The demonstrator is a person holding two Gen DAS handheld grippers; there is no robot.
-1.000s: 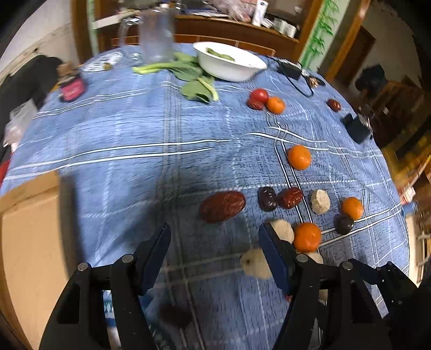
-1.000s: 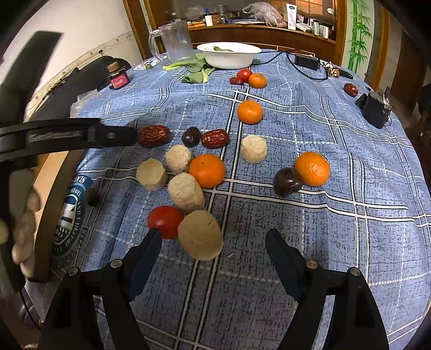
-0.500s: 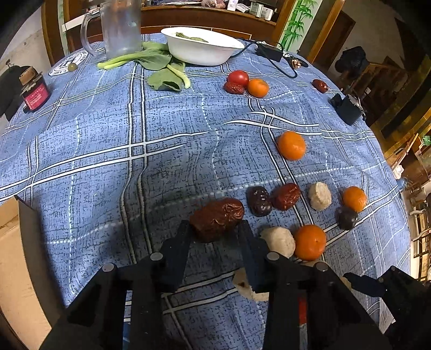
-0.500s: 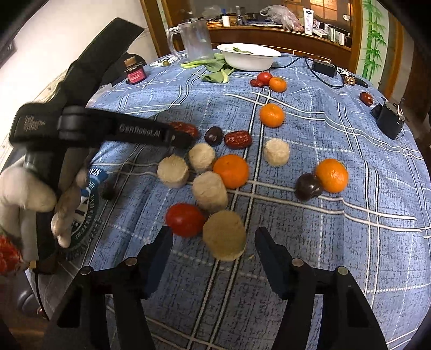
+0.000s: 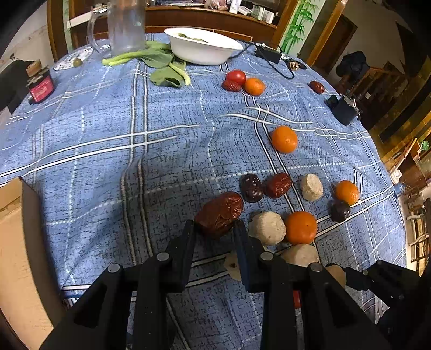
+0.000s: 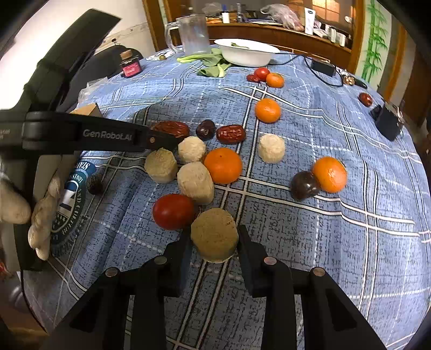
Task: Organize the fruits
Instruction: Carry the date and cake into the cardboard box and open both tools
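My left gripper (image 5: pixel 214 228) is shut on a large wrinkled red date (image 5: pixel 219 212) lying on the blue checked tablecloth (image 5: pixel 121 150). My right gripper (image 6: pixel 214 239) is shut on a tan cork-like round piece (image 6: pixel 214 237), beside a red tomato (image 6: pixel 173 211). Oranges (image 6: pixel 223 164), dark plums (image 6: pixel 303 185), another red date (image 6: pixel 231 133) and several pale round pieces (image 6: pixel 271 148) lie scattered around. The left gripper also shows in the right wrist view (image 6: pixel 161 140), on the date (image 6: pixel 172 128).
A white bowl (image 5: pixel 202 48), leafy greens (image 5: pixel 164 67), a clear jug (image 5: pixel 126 24) and a small jar (image 5: pixel 40 84) stand at the far side. A tomato, date and orange group (image 5: pixel 242 82) lies near the bowl. A cardboard box (image 5: pixel 18 242) is at left.
Both grippers have closed: the left around the large red date, the right around the tan round piece. Both also moved forward toward the fruit.
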